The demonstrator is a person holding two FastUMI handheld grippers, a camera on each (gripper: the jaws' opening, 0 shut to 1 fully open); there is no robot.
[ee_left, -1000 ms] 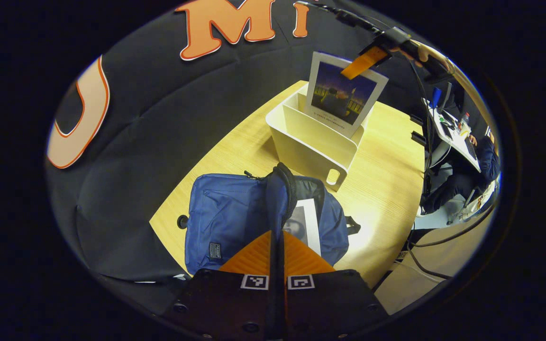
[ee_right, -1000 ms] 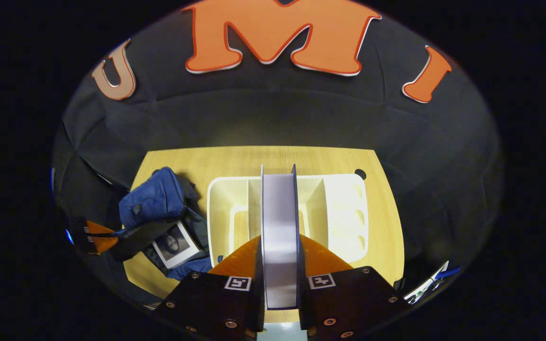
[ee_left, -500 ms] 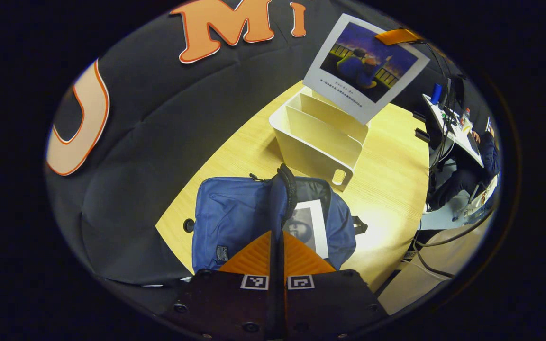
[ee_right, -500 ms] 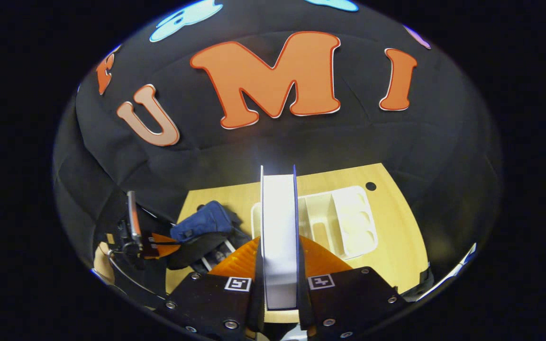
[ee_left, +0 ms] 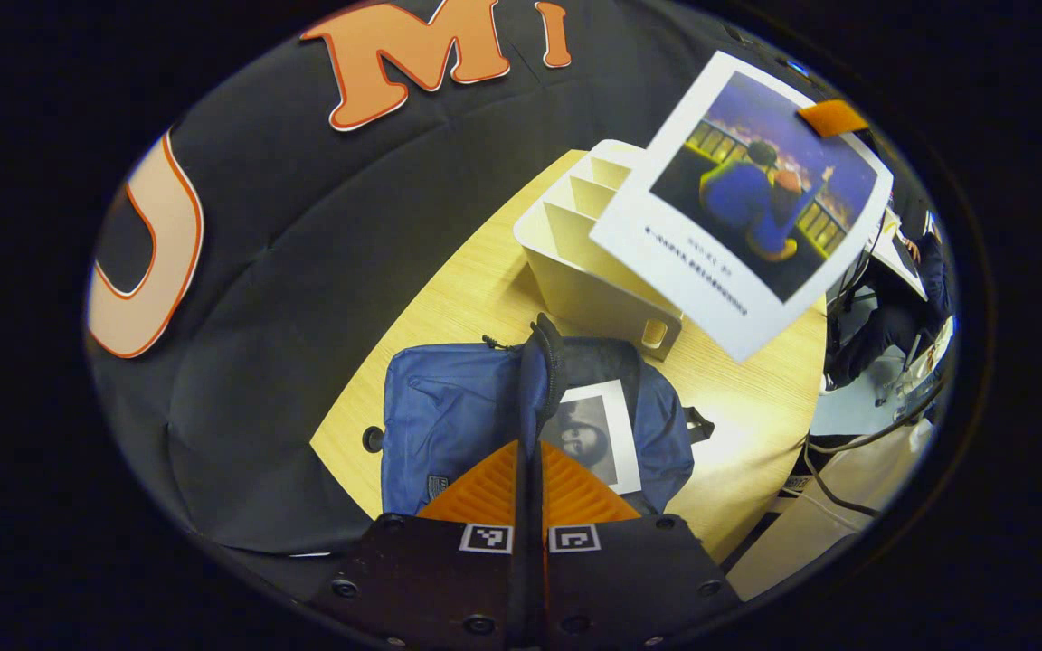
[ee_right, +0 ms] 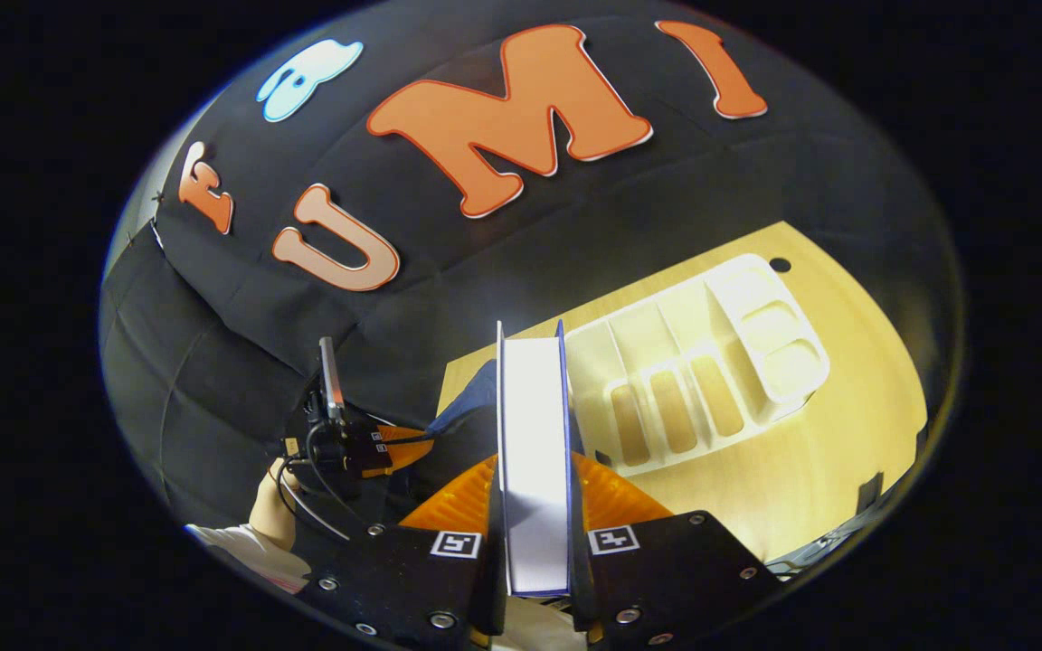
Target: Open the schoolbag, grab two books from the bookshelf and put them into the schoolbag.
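Note:
The blue schoolbag (ee_left: 458, 416) lies on the wooden table with its mouth held open; my left gripper (ee_left: 528, 449) is shut on the raised dark zipper flap (ee_left: 544, 362). A book with a grey portrait cover (ee_left: 595, 432) lies inside the bag. A second book with a white-bordered picture cover (ee_left: 747, 199) hangs tilted in the air over the white bookshelf (ee_left: 575, 262). In the right gripper view that book (ee_right: 535, 425) shows edge-on with my right gripper (ee_right: 535, 466) shut on it. There the bookshelf (ee_right: 711, 362) stands with bare slots, and the left gripper (ee_right: 376, 449) holds the bag (ee_right: 476, 398).
The table (ee_left: 449, 298) has a round cable hole (ee_left: 373, 439) by the bag. A hand (ee_right: 269, 515) holds the left gripper. Beyond the table's right edge a person sits at a desk (ee_left: 923, 271), and cables (ee_left: 833, 452) run across the floor.
The right gripper has lifted the second book out of the bookshelf and carried it up and toward the bag, tilting it. The left gripper has kept its hold on the flap.

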